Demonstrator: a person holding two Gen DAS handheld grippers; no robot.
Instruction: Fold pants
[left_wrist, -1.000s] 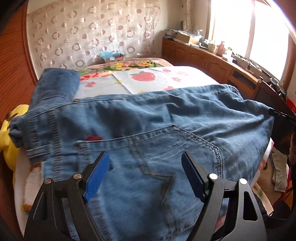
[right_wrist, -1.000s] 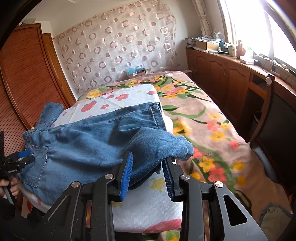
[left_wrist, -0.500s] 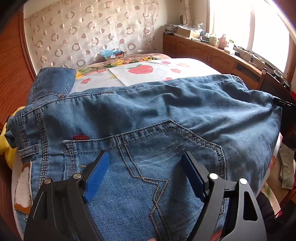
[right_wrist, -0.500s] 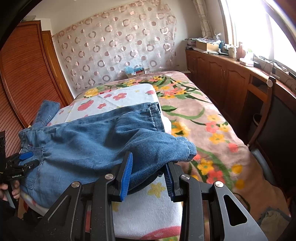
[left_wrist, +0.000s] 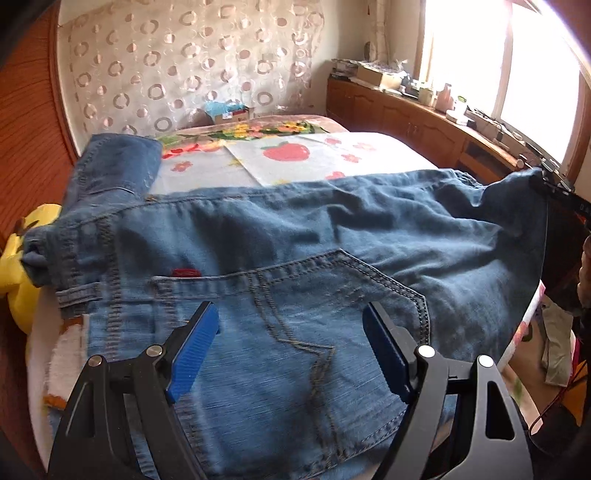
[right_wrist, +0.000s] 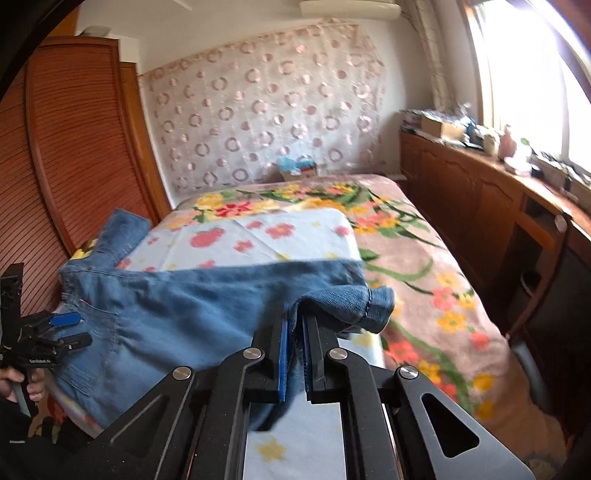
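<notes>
Blue denim jeans (left_wrist: 295, 236) lie across the bed on a white towel with red fruit prints (left_wrist: 306, 155). My left gripper (left_wrist: 291, 332) is open, its blue pads wide apart just above the back pocket (left_wrist: 314, 295) near the waistband. My right gripper (right_wrist: 294, 325) is shut on the jeans' leg end (right_wrist: 343, 299) and holds it lifted a little off the bed. The jeans also show in the right wrist view (right_wrist: 192, 306), with the left gripper (right_wrist: 62, 328) at their waist end. One leg piece (left_wrist: 118, 166) reaches toward the far left.
A floral blanket (right_wrist: 424, 266) covers the bed. A yellow plush toy (left_wrist: 18, 266) lies at the left edge. A wooden wardrobe (right_wrist: 74, 147) stands left. A wooden cabinet (right_wrist: 480, 192) with clutter runs under the window on the right. A box (right_wrist: 299, 168) sits at the bed's head.
My right gripper has closed on the jeans' leg end and lifted it slightly. My left gripper stays open over the back pocket, shifted slightly.
</notes>
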